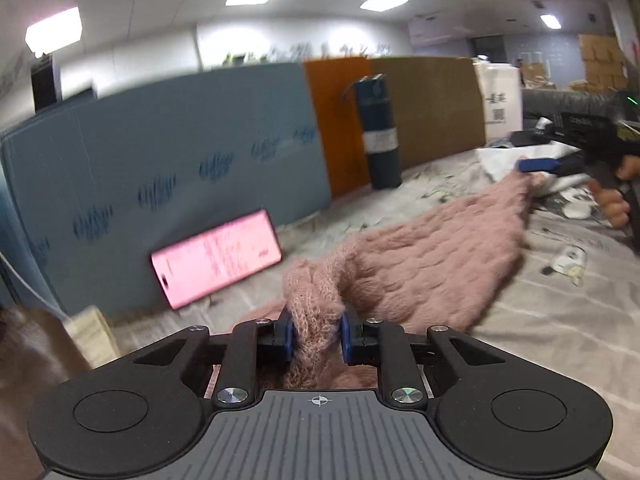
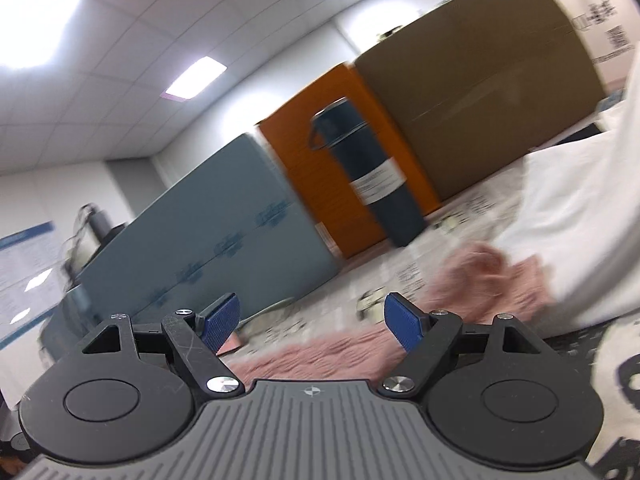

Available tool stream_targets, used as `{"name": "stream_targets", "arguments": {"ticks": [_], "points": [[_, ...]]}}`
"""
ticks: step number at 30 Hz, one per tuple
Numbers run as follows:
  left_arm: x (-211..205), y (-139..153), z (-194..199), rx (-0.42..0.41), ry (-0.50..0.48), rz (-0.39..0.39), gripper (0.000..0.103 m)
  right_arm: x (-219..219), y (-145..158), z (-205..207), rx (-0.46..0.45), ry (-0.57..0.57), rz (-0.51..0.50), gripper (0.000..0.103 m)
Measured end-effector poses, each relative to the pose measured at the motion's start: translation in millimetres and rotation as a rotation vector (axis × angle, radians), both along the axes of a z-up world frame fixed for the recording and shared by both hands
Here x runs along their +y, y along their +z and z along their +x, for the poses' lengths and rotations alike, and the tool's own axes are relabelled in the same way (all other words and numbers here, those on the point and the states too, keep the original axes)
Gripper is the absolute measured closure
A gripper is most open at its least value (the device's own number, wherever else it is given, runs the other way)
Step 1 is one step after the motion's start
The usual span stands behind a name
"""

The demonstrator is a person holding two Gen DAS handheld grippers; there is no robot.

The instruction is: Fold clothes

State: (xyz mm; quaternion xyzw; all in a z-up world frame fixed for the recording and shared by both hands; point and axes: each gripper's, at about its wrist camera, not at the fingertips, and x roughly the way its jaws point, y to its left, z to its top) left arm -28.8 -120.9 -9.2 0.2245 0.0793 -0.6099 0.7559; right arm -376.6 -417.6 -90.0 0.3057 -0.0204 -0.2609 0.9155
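A fuzzy pink knit sweater lies spread across a patterned sheet. My left gripper is shut on a bunched end of the pink sweater, with the knit squeezed between its blue pads. In the left wrist view my right gripper shows at the far right, held by a person's hand near the sweater's far end. In the right wrist view my right gripper stands open just above the pink sweater, with nothing pinched between its blue fingers. A white garment lies to the right.
A dark blue flask stands upright at the back against orange and brown boards. A blue panel lines the left. A pink card leans on it. Small white items lie on the sheet at right.
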Motion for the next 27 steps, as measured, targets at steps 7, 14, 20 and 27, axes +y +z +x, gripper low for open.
{"name": "stream_targets", "arguments": {"ticks": [7, 14, 20, 27], "points": [[30.8, -6.8, -44.9, -0.042, -0.028, -0.024, 0.087, 11.4, 11.4, 37.4, 0.024, 0.180, 0.190, 0.025], [45.9, -18.1, -66.2, -0.067, -0.051, 0.014, 0.088, 16.5, 6.6, 90.7, 0.104, 0.146, 0.393, 0.042], [57.5, -15.8, -56.2, -0.080, -0.037, -0.008, 0.089, 46.8, 7.9, 72.5, 0.165, 0.096, 0.304, 0.095], [70.7, -6.0, -35.9, -0.071, -0.080, -0.042, 0.089, 128.2, 17.7, 7.1, 0.153, 0.039, 0.179, 0.095]]}}
